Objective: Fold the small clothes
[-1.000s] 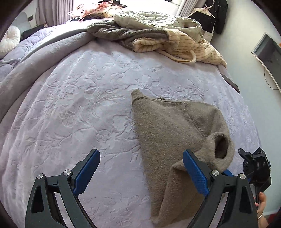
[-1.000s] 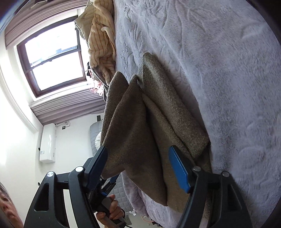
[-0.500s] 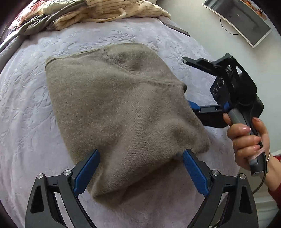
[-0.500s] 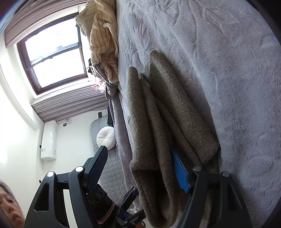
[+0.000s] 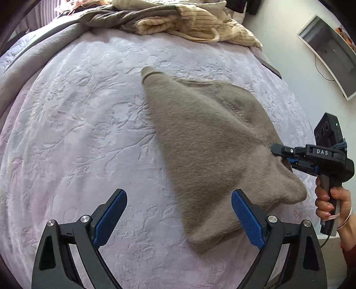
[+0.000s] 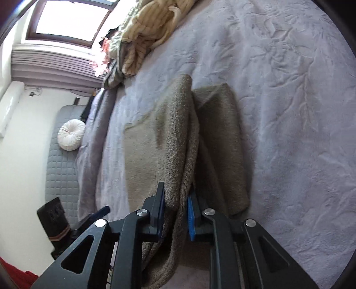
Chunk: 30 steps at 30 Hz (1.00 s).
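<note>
Right tongs (image 6: 175, 213) now clenched on one taupe sweater (image 5: 207, 151), left tongs (image 5: 179, 220) released, one bed (image 5: 77, 133).

Daylit window (image 6: 73, 20) above lilac embossed bedspread (image 5: 89, 124); perhaps a wall-mounted television (image 5: 331, 55).

The sweater (image 5: 207, 142) lies on the bedspread (image 5: 77, 133), clothes pile (image 5: 195, 24) seemingly at its far edge.

Daylight from the window (image 6: 66, 20), which I see overexposed; the bedspread (image 5: 89, 133) evenly lit; soft motion blur; fisheye-darkened corners.
</note>
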Tool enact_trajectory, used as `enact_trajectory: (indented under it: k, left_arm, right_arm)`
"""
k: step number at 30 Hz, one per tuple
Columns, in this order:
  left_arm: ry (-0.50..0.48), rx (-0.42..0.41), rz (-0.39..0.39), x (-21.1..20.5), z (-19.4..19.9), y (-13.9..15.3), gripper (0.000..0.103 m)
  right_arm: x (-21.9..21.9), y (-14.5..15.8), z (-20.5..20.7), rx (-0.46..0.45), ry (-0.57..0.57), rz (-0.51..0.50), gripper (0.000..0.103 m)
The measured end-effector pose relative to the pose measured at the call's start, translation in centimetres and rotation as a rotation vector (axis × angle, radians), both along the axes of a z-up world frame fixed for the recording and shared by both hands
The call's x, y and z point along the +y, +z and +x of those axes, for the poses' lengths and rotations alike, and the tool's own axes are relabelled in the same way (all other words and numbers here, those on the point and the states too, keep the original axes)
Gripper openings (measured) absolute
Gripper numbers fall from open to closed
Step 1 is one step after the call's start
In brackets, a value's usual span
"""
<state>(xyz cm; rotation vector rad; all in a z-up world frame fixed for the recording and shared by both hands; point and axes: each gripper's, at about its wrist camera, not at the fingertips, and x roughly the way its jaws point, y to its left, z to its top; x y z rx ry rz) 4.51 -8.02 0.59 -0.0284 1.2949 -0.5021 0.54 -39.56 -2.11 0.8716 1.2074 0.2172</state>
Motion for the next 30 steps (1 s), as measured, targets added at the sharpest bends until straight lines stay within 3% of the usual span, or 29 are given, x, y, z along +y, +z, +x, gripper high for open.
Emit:
enact_trajectory:
  k: [3, 6, 10, 14, 15, 16, 17, 21, 23, 25, 27, 30]
  left_arm:
    - [0.040, 0.046, 0.007, 1.0, 0.2, -1.3, 0.095]
    - [0.038, 0.078, 0.010, 1.5, -0.1, -2.6, 0.095]
    - [0.028, 0.129, -0.005, 1.3, -0.1, -4.3, 0.095]
    - [0.041, 0.174, -0.035, 1.4, 0.5, -5.4, 0.095]
    - [0.043, 0.175, -0.034, 1.4, 0.7, -5.4, 0.095]
    - [0.039, 0.172, -0.033, 1.4, 0.7, -5.3, 0.095]
    - [0.028, 0.163, -0.035, 1.4, 0.7, -4.8, 0.095]
    - [-0.055, 0.118, -0.042, 0.8, 0.3, -3.4, 0.095]
    - [-0.125, 0.097, 0.011, -0.2, -0.4, -3.7, 0.095]
    - [-0.196, 0.084, 0.085, -1.5, -1.4, -4.8, 0.095]
    - [-0.239, 0.064, 0.136, -2.3, -2.4, -6.1, 0.095]
    - [-0.233, 0.060, 0.148, -1.9, -2.9, -6.7, 0.096]
  right_arm:
    - [-1.1, -1.9, -1.2, 0.069, -0.052, 0.007, 0.031]
    - [-1.9, -0.4, -3.5, -0.013, -0.090, 0.093, 0.047]
    - [-0.5, 2.0, -5.5, -0.068, 0.046, 0.109, 0.048]
    - [1.7, 0.8, -4.8, -0.006, 0.167, 0.077, 0.048]
    - [2.3, 0.2, -4.5, 0.003, 0.184, 0.078, 0.043]
    - [2.9, -0.1, -4.0, 0.017, 0.208, 0.068, 0.011]
    - [3.6, -0.1, -3.8, 0.032, 0.243, 0.043, 0.006]
    - [5.1, 4.3, -3.1, -0.100, 0.383, 0.044, 0.005]
    - [4.7, 5.9, -2.9, -0.122, 0.419, -0.007, 0.005]
    - [4.1, 5.0, -3.0, -0.056, 0.452, -0.131, 0.005]
    - [3.9, 2.1, -3.2, 0.044, 0.480, -0.224, 0.005]
    - [3.5, -1.5, -4.2, 0.127, 0.466, -0.262, 0.005]
